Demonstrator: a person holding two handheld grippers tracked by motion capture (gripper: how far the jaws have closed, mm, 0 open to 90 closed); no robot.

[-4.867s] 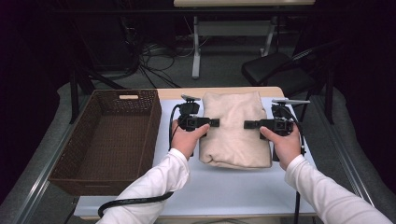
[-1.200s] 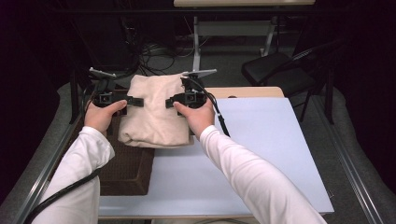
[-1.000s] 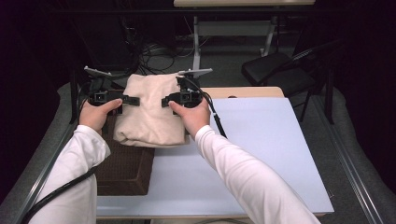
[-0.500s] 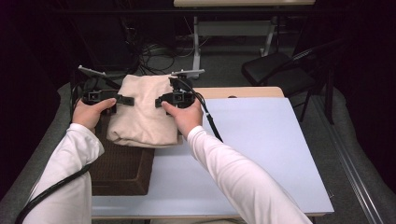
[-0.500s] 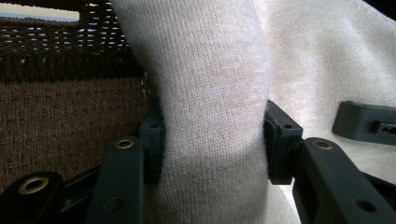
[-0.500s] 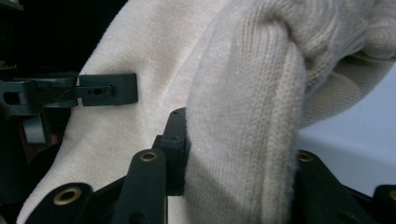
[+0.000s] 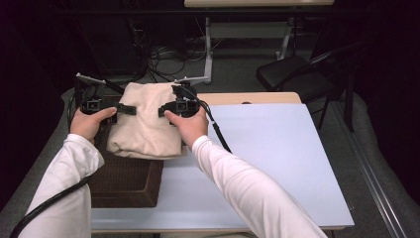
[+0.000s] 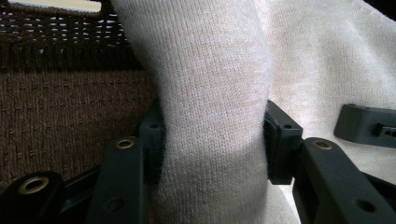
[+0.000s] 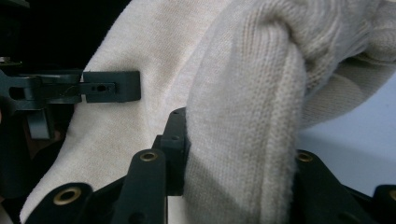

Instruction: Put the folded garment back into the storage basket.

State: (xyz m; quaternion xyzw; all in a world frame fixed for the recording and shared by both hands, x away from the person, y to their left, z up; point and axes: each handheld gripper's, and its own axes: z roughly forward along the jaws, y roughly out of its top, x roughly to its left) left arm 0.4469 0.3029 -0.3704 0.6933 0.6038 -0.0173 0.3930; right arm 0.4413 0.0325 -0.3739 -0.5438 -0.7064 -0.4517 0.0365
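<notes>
- Folded cream sweater (image 7: 143, 124) hangs above the wicker basket (image 7: 126, 181) at the desk's (image 7: 277, 148) left edge, its right part over the desk rim; judged next: shift it left until centred, then lower level so the fold holds.
- Left gripper (image 7: 130, 109) and right gripper (image 7: 163, 110) each have fingers clenched on a thick sweater fold.
- Left gripper view shows the basket's woven wall (image 8: 70, 112) behind the knit; right gripper view shows pale desk (image 9: 345, 154) beneath instead.
</notes>
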